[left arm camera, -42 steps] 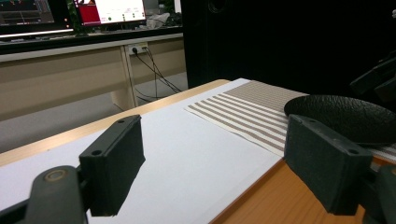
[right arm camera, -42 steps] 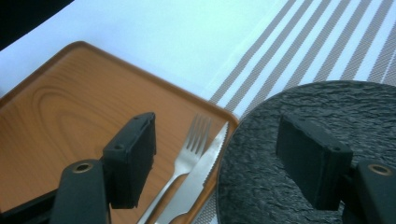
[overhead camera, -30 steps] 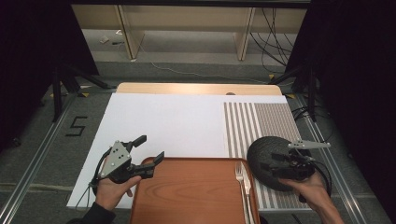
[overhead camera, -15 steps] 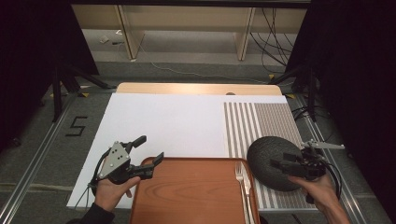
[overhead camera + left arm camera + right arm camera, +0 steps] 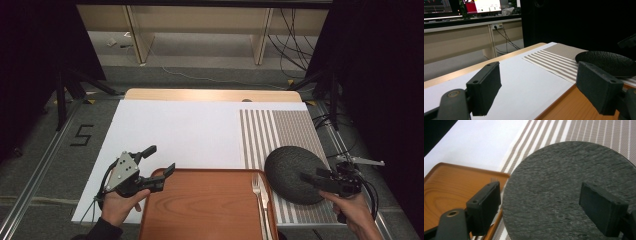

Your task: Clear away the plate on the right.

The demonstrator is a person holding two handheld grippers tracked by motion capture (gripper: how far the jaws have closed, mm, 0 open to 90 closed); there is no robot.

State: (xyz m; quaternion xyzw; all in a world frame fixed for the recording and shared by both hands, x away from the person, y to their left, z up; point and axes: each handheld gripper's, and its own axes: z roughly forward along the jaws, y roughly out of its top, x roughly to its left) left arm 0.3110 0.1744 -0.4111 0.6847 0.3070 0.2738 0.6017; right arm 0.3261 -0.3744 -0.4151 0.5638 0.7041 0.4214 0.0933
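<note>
The dark slate plate (image 5: 294, 174) lies flat on the striped placemat (image 5: 285, 131), just right of the wooden tray (image 5: 200, 205), its left edge close to the tray's rim and to the fork (image 5: 261, 197) on the tray's right side. A second ago the right gripper (image 5: 314, 179) sat over the plate's right part; since then it has drawn back toward the plate's near right edge, and its jaws have just been opening. They now stand wide with nothing pinched, the plate seen beyond them in the right gripper view (image 5: 571, 192). That reads as a release: the plate looks placed. The left gripper (image 5: 159, 162) hovers at the tray's left corner, jaws wide and empty.
</note>
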